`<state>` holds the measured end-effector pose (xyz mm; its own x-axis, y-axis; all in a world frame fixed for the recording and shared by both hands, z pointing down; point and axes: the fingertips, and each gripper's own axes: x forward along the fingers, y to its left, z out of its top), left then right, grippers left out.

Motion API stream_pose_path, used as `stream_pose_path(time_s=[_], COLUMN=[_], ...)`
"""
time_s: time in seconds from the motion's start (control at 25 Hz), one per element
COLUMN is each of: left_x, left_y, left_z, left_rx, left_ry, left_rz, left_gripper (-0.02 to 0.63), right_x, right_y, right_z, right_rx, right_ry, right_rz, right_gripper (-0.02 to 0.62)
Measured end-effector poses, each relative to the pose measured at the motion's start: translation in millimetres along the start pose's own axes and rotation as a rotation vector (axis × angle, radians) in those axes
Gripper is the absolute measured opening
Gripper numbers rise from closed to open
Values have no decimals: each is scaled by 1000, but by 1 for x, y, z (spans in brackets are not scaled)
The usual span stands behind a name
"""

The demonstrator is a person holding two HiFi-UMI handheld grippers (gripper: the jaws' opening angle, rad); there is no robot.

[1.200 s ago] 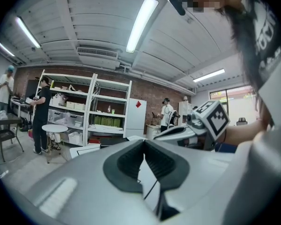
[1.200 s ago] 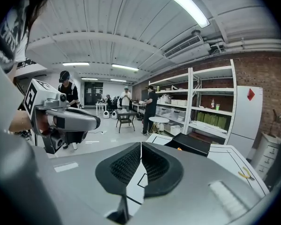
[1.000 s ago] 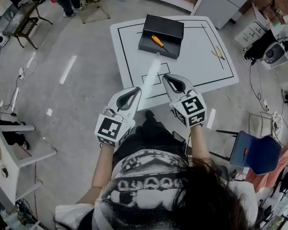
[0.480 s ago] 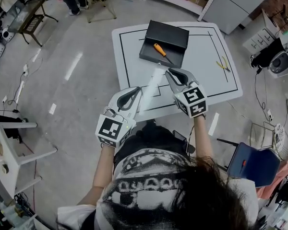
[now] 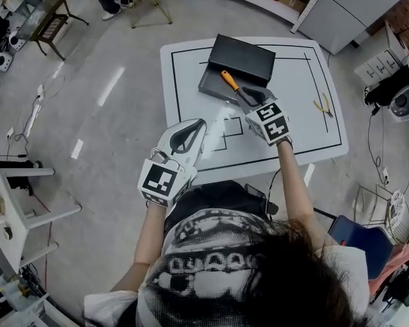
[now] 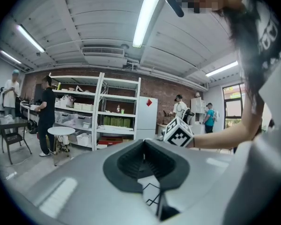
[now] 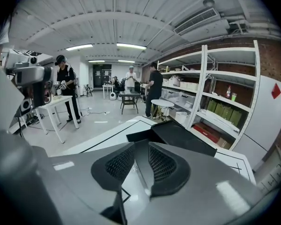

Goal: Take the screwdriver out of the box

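A black box (image 5: 226, 80) with its lid (image 5: 244, 56) raised behind stands at the far side of the white table (image 5: 293, 121). An orange-handled screwdriver (image 5: 229, 80) lies in it, shaft pointing towards me. My right gripper (image 5: 247, 98) hovers at the box's near edge, close to the shaft's tip. Its jaws are opening, with nothing between them. In the right gripper view the gripper (image 7: 141, 146) points at the box (image 7: 178, 136), and the screwdriver is hidden. My left gripper (image 5: 200, 123) is shut and empty at the table's near-left edge.
Yellow-handled pliers (image 5: 322, 105) lie at the table's right side. Black tape lines (image 5: 225, 133) mark rectangles on the top. A white shelf unit (image 5: 13, 210) stands at the left, a blue chair (image 5: 360, 237) at the right, and shelving (image 7: 210, 107) with several people is behind.
My right gripper has moved forward and down from the table's near edge to the box, and its jaws have parted. The left gripper has drifted forward towards the table.
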<state>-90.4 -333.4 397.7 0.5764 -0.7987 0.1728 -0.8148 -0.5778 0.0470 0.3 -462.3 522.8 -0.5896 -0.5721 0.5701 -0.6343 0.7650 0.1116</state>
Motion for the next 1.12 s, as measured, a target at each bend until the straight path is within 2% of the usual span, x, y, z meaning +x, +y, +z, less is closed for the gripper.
stream_pose_path(time_s=[0.36, 0.56, 0.88, 1.0, 1.12], left_x=[21, 25, 23, 21, 17], left_y=[32, 47, 61, 65, 67], left_z=[-4, -7, -17, -21, -23], left_rx=[-14, -22, -36, -42, -46], left_ry=[31, 49, 77, 87, 91], left_rz=[65, 104, 157, 171, 184], left_gripper=[0, 0, 0, 0, 0], right_x=[89, 126, 156, 159, 159], right_y=[-39, -43, -48, -49, -52], right_z=[-21, -40, -58, -67, -69], right_rx=[78, 55, 56, 116, 169], right_ry=[129, 227, 321, 372, 379], right_rz=[81, 108, 65, 53, 34], right_gripper=[113, 131, 160, 164, 159])
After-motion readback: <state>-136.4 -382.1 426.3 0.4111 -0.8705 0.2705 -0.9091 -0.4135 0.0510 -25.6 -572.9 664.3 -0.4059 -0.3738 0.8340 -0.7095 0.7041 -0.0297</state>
